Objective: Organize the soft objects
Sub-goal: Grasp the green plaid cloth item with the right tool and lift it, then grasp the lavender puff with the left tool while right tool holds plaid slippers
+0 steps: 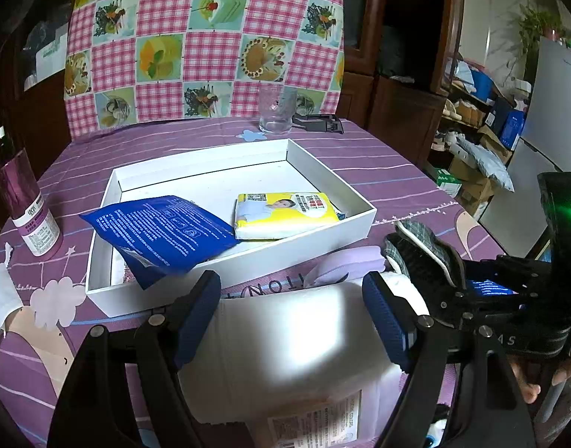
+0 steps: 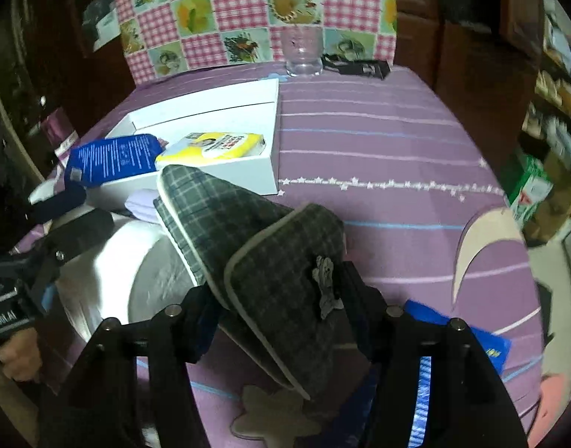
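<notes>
left gripper [image 1: 291,317]: jaws clamped on white paper roll [image 1: 281,339], near table edge. right gripper [image 2: 281,321]: jaws closed on plaid slipper [image 2: 255,239]. beyond: white box [image 1: 304,231], blue pack [image 1: 162,231] and yellow tissue pack [image 1: 285,214] held inside.

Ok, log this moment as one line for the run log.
left gripper: shut on white roll | right gripper: shut on plaid slipper | white box: holds blue pack, yellow tissue pack

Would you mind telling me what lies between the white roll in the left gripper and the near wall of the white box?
A folded lilac cloth lies on the tablecloth between the white roll and the white box; the left wrist view shows it best.
</notes>
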